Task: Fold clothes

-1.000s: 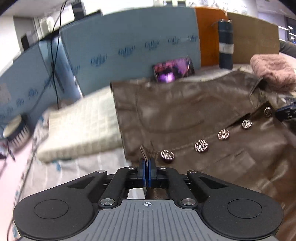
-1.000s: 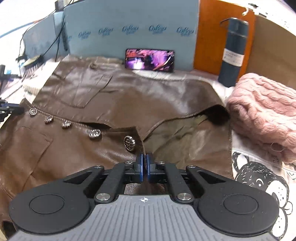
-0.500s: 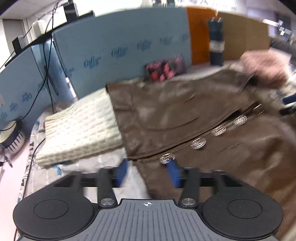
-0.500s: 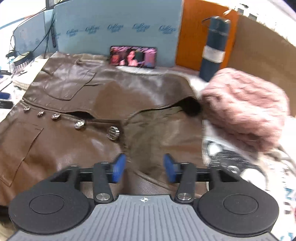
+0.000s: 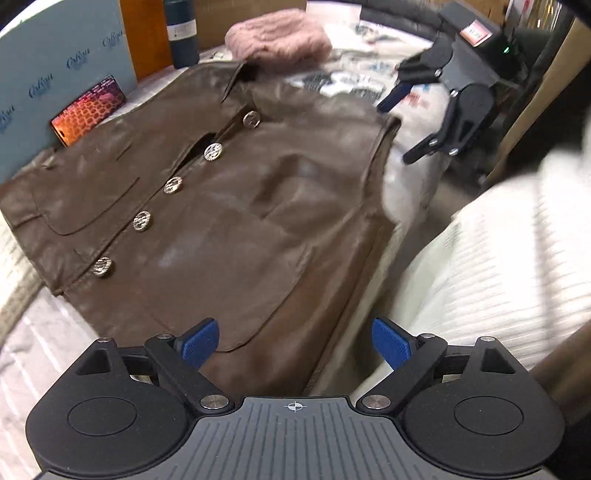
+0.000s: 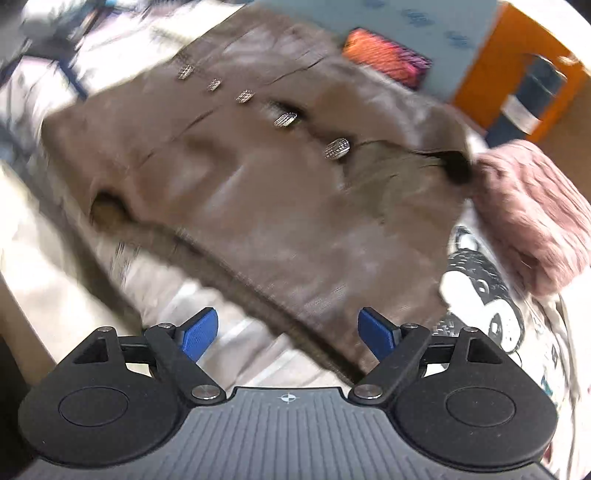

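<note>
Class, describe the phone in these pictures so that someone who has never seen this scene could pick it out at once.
Start from the big brown leather jacket with metal buttons, spread flat. Behind its far edge stands a pale blue foam board; the phone leans against its foot. It is the only glowing thing there, its screen lit orange and pink, unlike the dark bottle farther along.
</note>
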`<action>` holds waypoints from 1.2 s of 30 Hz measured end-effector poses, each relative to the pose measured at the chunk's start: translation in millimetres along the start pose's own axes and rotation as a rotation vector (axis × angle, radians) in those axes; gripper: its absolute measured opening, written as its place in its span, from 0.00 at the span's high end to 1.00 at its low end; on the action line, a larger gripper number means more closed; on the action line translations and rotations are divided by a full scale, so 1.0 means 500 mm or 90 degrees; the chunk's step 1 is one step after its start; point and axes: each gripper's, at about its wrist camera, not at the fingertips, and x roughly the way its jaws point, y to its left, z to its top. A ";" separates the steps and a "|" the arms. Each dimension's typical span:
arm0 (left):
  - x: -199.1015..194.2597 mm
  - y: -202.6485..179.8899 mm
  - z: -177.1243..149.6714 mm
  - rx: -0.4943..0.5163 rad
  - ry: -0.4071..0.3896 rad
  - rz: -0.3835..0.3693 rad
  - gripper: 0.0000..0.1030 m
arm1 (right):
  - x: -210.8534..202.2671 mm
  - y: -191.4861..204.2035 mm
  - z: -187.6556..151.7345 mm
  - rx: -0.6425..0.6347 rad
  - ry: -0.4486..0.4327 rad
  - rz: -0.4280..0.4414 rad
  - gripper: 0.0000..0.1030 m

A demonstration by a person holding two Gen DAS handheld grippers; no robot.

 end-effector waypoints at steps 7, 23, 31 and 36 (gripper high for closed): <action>0.037 -0.041 -0.047 0.104 0.072 0.100 0.11 | 0.031 0.032 0.027 -0.021 -0.058 -0.036 0.20; -0.023 0.024 0.000 0.006 -0.085 0.214 0.92 | -0.001 -0.062 0.023 0.016 -0.106 -0.119 0.90; -0.069 0.081 0.054 -0.026 -0.163 0.328 0.93 | -0.042 -0.124 0.077 0.011 -0.182 -0.149 0.92; -0.083 0.125 0.092 -0.024 -0.190 0.396 0.94 | -0.037 -0.173 0.145 -0.020 -0.231 -0.184 0.94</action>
